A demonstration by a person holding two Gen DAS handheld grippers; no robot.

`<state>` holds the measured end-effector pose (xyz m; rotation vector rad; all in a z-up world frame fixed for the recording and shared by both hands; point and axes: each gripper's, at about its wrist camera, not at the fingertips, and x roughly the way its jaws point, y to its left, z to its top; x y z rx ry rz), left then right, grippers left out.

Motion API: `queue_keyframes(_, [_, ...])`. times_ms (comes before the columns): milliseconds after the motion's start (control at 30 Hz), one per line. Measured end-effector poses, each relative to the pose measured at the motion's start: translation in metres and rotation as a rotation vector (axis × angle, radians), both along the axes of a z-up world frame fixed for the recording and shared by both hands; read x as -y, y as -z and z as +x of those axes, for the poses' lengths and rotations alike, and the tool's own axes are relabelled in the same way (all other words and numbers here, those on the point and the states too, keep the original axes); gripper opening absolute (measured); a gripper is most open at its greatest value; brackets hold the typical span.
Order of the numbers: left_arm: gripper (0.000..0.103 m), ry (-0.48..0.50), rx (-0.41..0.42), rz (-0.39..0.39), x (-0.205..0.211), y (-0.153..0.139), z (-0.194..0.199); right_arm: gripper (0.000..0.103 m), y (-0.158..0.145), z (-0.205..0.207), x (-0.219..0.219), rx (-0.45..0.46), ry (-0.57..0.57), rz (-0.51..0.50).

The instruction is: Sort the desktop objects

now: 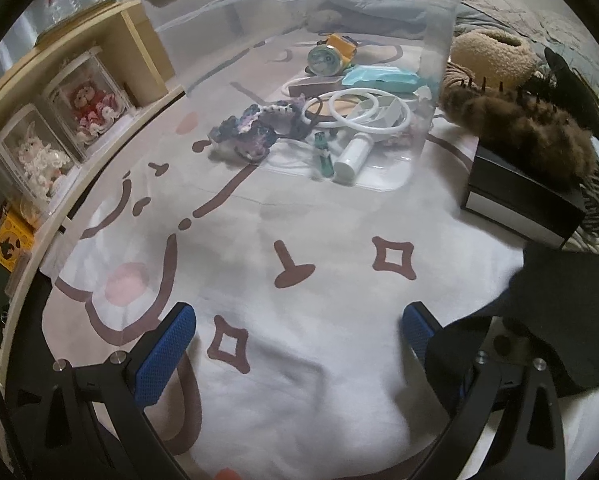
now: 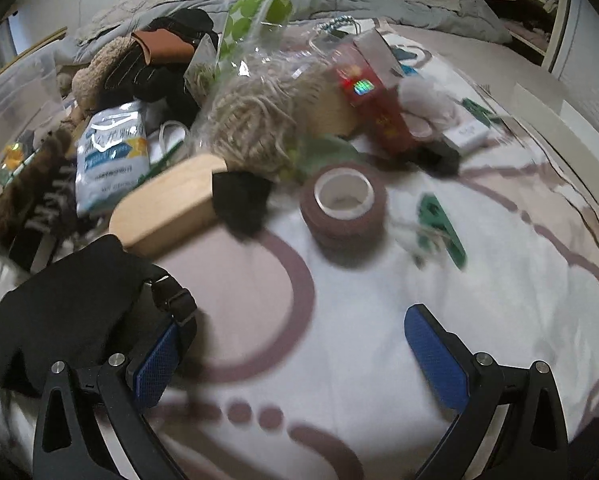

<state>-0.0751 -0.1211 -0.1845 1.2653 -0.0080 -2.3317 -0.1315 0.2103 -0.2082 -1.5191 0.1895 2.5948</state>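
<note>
Right tongs (image 2: 299, 356) spread wide, empty; brown tape roll (image 2: 343, 204) ahead on patterned cloth (image 2: 379, 300).

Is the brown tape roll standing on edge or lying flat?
Lying flat: the brown tape roll rests on the mat with its white core hole facing up.

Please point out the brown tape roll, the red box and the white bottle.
brown tape roll (image 2: 343, 210), right wrist view, on its outer side wall.
red box (image 2: 373, 98), right wrist view, on its front face.
white bottle (image 1: 353, 157), left wrist view, on its body.
</note>
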Motion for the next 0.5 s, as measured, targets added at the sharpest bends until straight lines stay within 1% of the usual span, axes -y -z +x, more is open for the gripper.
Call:
queue_keyframes(233, [0.103, -0.008, 0.006, 0.017, 0.006, 0.0, 0.003, 0.103, -0.002, 0.039, 0.004, 0.024, -0.063, 0.024])
queue_keyframes(367, [0.103, 0.05, 0.023, 0.082, 0.003, 0.001, 0.004, 0.103, -0.005, 0.05, 0.013, 0.026, -0.115, 0.011])
queue_keyframes(500, [0.103, 0.102, 0.028, 0.095, -0.008, 0.001, 0.007, 0.103, -0.01, 0.056, 0.016, 0.038, -0.158, -0.036])
